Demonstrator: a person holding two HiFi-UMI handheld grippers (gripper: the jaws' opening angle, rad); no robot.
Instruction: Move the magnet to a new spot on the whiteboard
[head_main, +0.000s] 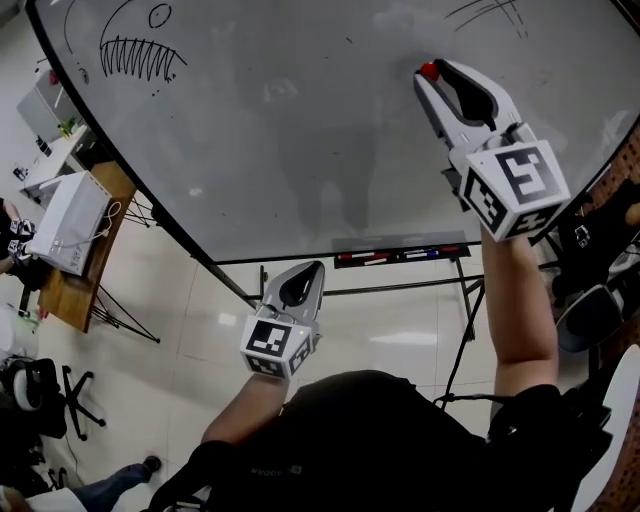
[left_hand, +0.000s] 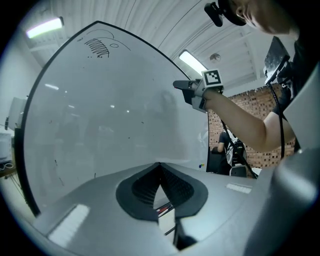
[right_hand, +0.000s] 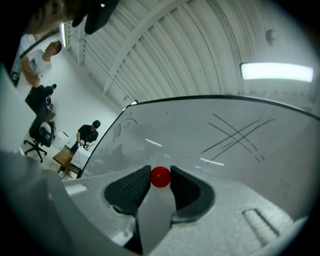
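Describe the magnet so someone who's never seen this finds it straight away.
Look at the whiteboard, toward its right side, below the crossed pen strokes. There the right tool grips a round magnet, the only red thing among black pen marks.

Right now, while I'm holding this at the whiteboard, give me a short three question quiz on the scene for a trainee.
1. True or false: the left hand-held gripper holds the red magnet.
2. In the right gripper view, what is drawn on the whiteboard beyond the right hand-held gripper? A: crossed lines. B: a star. C: an arrow.
3. Fill in: the left hand-held gripper's jaws are ___.
Key: 1 false; 2 A; 3 together, with nothing between them.
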